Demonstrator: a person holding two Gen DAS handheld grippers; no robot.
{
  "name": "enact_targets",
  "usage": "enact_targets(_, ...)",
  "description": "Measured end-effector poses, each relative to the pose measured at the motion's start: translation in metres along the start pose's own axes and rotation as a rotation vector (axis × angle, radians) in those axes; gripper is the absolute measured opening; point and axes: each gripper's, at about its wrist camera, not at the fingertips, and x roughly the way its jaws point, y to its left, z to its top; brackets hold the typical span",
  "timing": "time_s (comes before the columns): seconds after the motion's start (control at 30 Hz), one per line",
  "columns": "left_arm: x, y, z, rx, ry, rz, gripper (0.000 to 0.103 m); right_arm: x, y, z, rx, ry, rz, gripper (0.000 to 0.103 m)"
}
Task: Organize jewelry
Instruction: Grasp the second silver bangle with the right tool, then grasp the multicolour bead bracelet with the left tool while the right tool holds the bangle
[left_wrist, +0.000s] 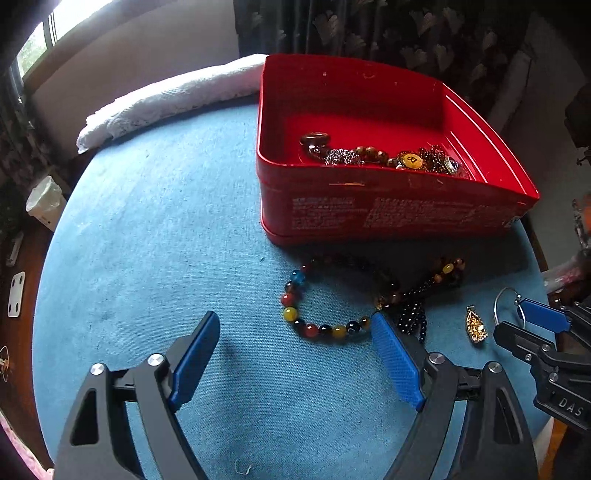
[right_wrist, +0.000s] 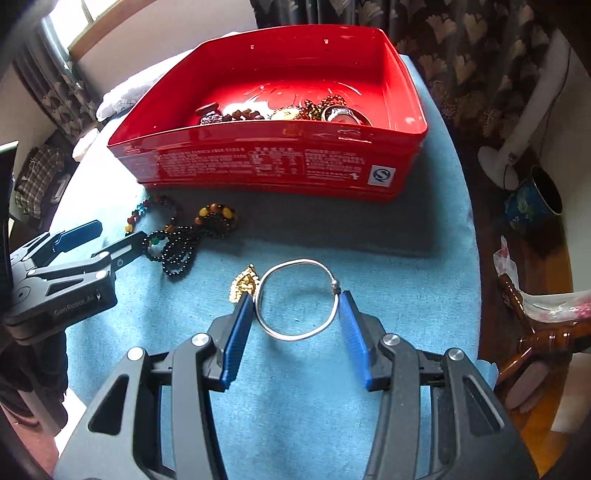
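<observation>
A silver bangle (right_wrist: 295, 336) sits crosswise between the blue pads of my right gripper (right_wrist: 295, 295), which is shut on it just over the blue cloth. A gold pendant (right_wrist: 243, 282) lies against the left fingertip. My left gripper (left_wrist: 294, 315) hangs open above a multicoloured bead bracelet (left_wrist: 290, 314), its right fingertip beside a black bead string (left_wrist: 412, 321). The open red tin (left_wrist: 369, 206) stands behind them with several jewelry pieces (left_wrist: 384, 157) inside. A brown and yellow bead bracelet (left_wrist: 447, 269) lies by the tin's front wall.
The round table wears a blue cloth (left_wrist: 166, 240); a folded white lace cloth (left_wrist: 166, 99) lies at its far left edge. Off the table's right side are a brown glass bottle (right_wrist: 543, 339), a blue pot (right_wrist: 535, 199) and a white fan base (right_wrist: 498, 162).
</observation>
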Motion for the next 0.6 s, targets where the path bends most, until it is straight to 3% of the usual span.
enact_targets(0.23, 0.01, 0.006, 0.007, -0.042, 0.028, -0.032, 0.082, 0.002, 0.001, -0.001, -0.001, 0.001, 0.017, 0.046)
enact_targets(0.43, 0.005, 0.026, 0.01, -0.131, 0.042, -0.109, 0.081, 0.005, -0.001, -0.001, 0.004, 0.007, 0.021, 0.046)
enact_targets(0.6, 0.013, 0.027, 0.013, -0.088, 0.043, 0.0, 0.077, 0.007, -0.001, -0.001, 0.008, 0.013, 0.022, 0.046)
